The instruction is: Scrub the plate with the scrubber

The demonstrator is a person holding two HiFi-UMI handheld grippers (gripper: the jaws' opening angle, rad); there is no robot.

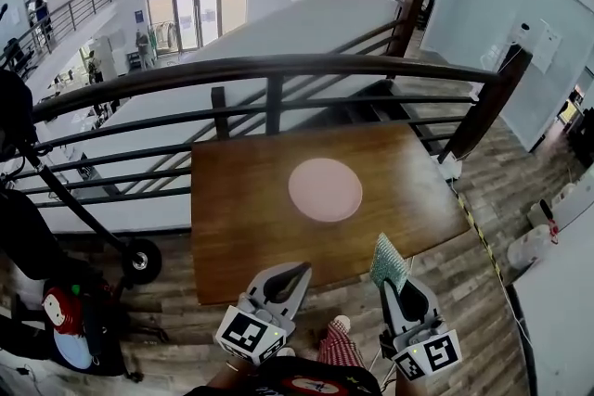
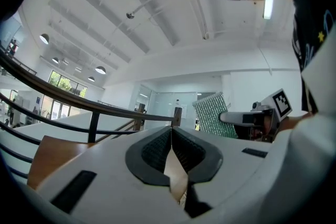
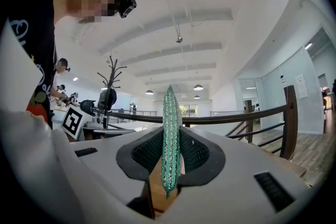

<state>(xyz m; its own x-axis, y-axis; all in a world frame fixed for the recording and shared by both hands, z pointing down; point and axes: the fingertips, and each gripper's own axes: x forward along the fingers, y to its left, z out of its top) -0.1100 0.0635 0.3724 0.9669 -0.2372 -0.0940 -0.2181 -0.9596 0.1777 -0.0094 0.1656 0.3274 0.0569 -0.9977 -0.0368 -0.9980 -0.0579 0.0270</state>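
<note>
A pale pink plate (image 1: 325, 189) lies flat near the middle of the brown wooden table (image 1: 241, 227). My right gripper (image 1: 393, 278) is shut on a green glittery scrubber (image 1: 389, 263), which stands edge-on between the jaws (image 3: 170, 139) in the right gripper view. It hangs over the table's near right edge, short of the plate. My left gripper (image 1: 293, 272) is shut with nothing in it, its jaws pressed together (image 2: 171, 136), and it is held near the table's front edge. From the left gripper view the scrubber (image 2: 212, 114) shows off to the right.
A dark metal railing (image 1: 269, 70) runs behind the table, with a drop to a lower floor beyond. A wheeled stand and bags (image 1: 65, 311) sit at the left. White jugs (image 1: 534, 241) stand on the wood floor at the right.
</note>
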